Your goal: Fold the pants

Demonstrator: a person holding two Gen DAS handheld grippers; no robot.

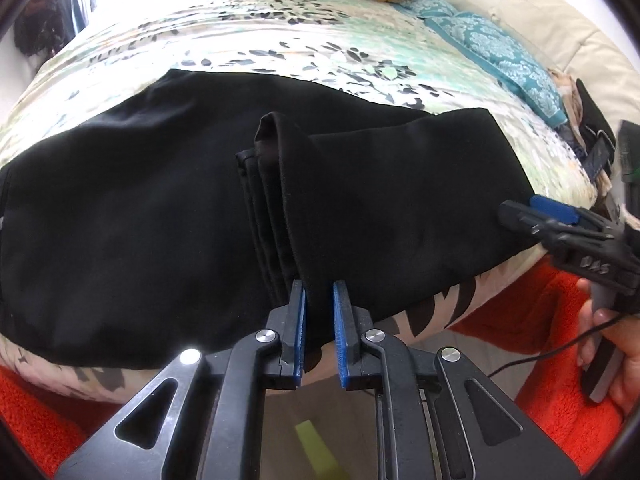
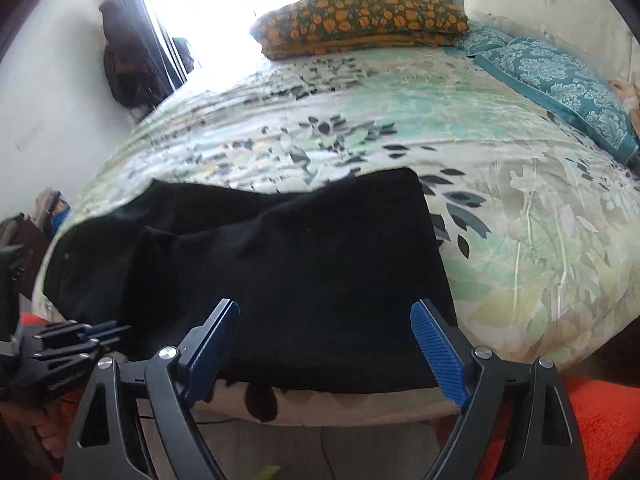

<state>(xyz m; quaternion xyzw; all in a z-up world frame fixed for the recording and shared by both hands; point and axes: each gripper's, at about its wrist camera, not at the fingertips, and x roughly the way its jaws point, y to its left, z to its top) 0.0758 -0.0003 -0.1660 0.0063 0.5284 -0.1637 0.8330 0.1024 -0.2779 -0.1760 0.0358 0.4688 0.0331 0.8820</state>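
Left claw [image 1: 319, 292] pinches black pants' [image 1: 140, 208] near edge; right claw [image 2: 326, 320] gapes above them.

Your pants [image 1: 140, 208] are plain black. The bed cover [image 2: 400, 112] under them is white and soft green with dark leaf shapes. You can see a dark pillow [image 2: 360, 20] with orange flowers, and a blue-green pillow [image 2: 560, 80] with pale swirls. The rug [image 1: 520, 312] is bright orange-red. Your grippers have blue pads [image 2: 438, 354].

Daylight floods from the blown-out window [image 2: 224, 8]; strong fisheye bending at the edges; slight blur throughout.
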